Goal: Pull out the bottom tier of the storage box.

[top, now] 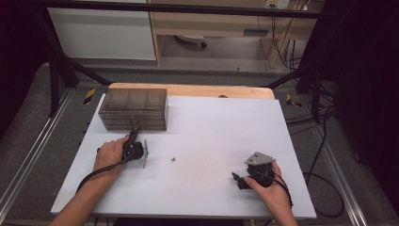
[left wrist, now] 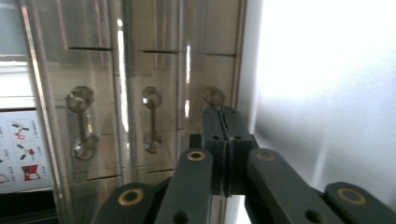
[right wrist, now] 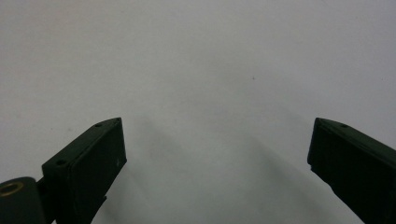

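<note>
**Left jaws clamped at the drawer handle**

The left gripper [left wrist: 225, 116] has its jaws pressed together on the rightmost handle [left wrist: 213, 95] of the clear drawer box [top: 133, 109]. The right gripper [right wrist: 215, 154] rests wide apart, holding nothing, over the white board [top: 211, 141]. A small crumb [top: 173, 159] lies between them.

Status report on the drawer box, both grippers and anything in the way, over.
Left gripper shut at the drawer box's right handle; grip on it unclear. Right gripper open over bare table. Small crumb mid-table, not obstructing.
</note>
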Demonstrator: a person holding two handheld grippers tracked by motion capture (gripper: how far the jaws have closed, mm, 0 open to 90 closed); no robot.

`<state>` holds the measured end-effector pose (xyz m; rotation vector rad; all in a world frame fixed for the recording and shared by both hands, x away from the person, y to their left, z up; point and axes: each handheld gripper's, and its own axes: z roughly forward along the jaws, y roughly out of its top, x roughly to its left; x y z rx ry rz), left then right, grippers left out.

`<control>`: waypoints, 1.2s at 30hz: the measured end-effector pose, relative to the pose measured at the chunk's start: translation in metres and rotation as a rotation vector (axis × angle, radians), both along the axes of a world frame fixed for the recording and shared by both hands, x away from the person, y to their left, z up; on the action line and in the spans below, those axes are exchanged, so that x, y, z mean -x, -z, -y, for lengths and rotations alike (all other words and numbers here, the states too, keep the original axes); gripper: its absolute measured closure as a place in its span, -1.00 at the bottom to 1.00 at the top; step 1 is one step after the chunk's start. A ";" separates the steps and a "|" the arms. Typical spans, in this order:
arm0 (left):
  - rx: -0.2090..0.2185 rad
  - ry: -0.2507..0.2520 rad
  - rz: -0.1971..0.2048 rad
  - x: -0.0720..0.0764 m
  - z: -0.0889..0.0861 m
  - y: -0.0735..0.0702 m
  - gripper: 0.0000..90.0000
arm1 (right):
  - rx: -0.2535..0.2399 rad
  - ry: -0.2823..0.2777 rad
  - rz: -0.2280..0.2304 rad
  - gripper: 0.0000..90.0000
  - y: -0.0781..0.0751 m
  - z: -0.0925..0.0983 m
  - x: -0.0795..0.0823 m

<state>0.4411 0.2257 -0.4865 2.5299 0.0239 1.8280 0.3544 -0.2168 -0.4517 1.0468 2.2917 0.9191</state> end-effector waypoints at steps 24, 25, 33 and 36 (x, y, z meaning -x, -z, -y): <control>-0.040 -0.034 0.015 -0.013 -0.007 0.006 0.74 | 0.010 -0.006 -0.010 -0.90 0.003 -0.001 -0.001; -0.040 -0.034 0.015 -0.013 -0.007 0.006 0.75 | 0.011 -0.006 -0.010 -0.90 0.003 -0.001 -0.001; -0.052 -0.028 0.013 -0.008 -0.006 0.005 0.78 | 0.012 -0.007 -0.010 -0.90 0.003 -0.001 -0.001; -0.054 -0.021 0.014 -0.002 -0.008 0.005 0.78 | 0.013 -0.009 -0.009 -0.90 0.003 -0.001 -0.001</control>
